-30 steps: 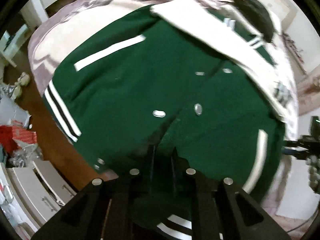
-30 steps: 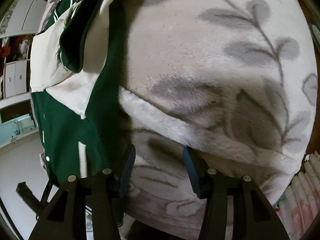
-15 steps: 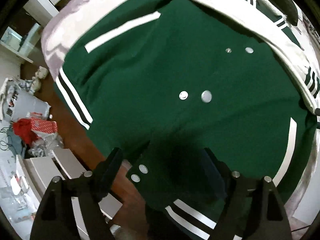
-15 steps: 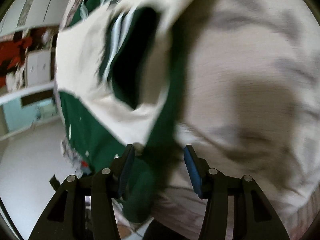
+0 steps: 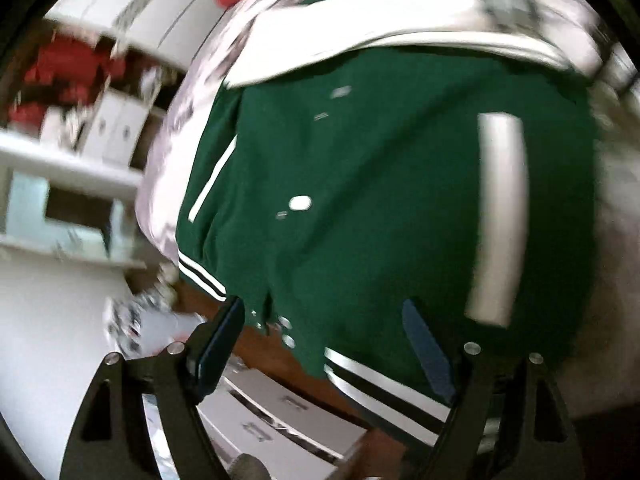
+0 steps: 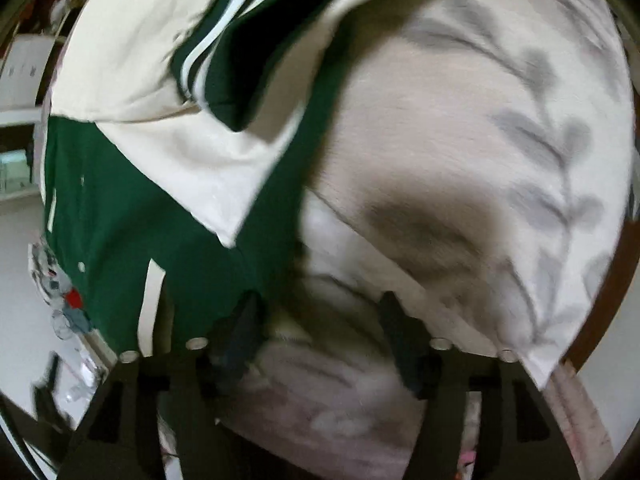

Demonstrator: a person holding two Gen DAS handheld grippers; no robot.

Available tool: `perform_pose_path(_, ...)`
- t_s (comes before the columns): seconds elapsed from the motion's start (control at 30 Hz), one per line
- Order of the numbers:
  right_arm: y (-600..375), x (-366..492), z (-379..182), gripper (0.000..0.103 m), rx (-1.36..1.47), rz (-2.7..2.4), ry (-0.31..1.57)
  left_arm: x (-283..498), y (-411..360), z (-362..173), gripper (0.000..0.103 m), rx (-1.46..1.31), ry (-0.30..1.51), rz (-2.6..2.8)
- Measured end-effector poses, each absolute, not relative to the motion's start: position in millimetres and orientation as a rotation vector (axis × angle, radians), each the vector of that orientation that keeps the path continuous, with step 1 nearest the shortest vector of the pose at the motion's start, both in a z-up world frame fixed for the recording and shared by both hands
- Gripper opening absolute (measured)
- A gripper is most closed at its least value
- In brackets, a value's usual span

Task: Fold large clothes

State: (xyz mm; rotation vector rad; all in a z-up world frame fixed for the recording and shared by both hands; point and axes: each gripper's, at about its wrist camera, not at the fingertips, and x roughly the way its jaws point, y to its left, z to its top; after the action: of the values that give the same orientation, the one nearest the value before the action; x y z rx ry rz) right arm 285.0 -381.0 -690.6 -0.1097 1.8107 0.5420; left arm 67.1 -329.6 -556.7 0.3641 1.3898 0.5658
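Lying across a pale blanket (image 6: pixel 480 152) printed with grey leaf sprigs, a green varsity jacket (image 5: pixel 380 200) fills much of both wrist views. At far left in the left wrist view, white shelving (image 5: pixel 68 168) holds red clutter, and white drawers (image 5: pixel 280 412) stand below the brown edge of the furniture. Moving right, the jacket's body spreads flat with its striped hem (image 5: pixel 384 388) nearest the camera, silver snaps (image 5: pixel 299 203) running up its front and a white pocket welt (image 5: pixel 500 220) toward the right side. A cream sleeve (image 5: pixel 400 36) crosses the far end. The left gripper (image 5: pixel 324 344) hangs over the hem with its fingers spread wide, holding nothing. In the right wrist view, the jacket occupies the left half, its cream sleeve (image 6: pixel 168 120) folded over the green front and a striped cuff (image 6: pixel 224 64) turned up. The blanket bunches at centre and right. The right gripper (image 6: pixel 320 328) hovers above the blanket just beside the jacket's edge, fingers apart and empty. Both views are motion-blurred.
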Motion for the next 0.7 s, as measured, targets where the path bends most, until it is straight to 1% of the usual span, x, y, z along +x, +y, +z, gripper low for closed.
perform_pose_path(0.13,-425,285,-672,0.069,-0.111,0.452,1.797,44,-385,-573,0.08,0.454,1.374,0.486)
perform_pose_path(0.27,-467,286,-664,0.071,-0.059,0.385,1.801,37,-420,-610,0.081,0.565,1.36,0.483)
perform_pose_path(0.33,-476,287,-663,0.071,-0.025,0.362,1.804,41,-424,-627,0.081,0.612,1.363,0.512)
perform_pose_path(0.37,-492,293,-666,0.071,-0.011,0.358,1.804,45,-425,-628,0.081,0.61,1.357,0.523)
perform_pose_path(0.47,-500,299,-669,0.071,0.027,0.358,1.81,47,-432,-631,0.08,0.602,1.351,0.519)
perform_pose_path(0.53,-506,307,-668,0.071,0.039,0.373,1.811,46,-437,-624,0.08,0.587,1.342,0.498)
perform_pose_path(0.6,-492,324,-672,0.071,0.04,0.384,1.808,41,-441,-620,0.081,0.579,1.346,0.484)
perform_pose_path(0.7,-481,332,-677,0.071,0.052,0.411,1.806,34,-441,-630,0.081,0.58,1.379,0.449)
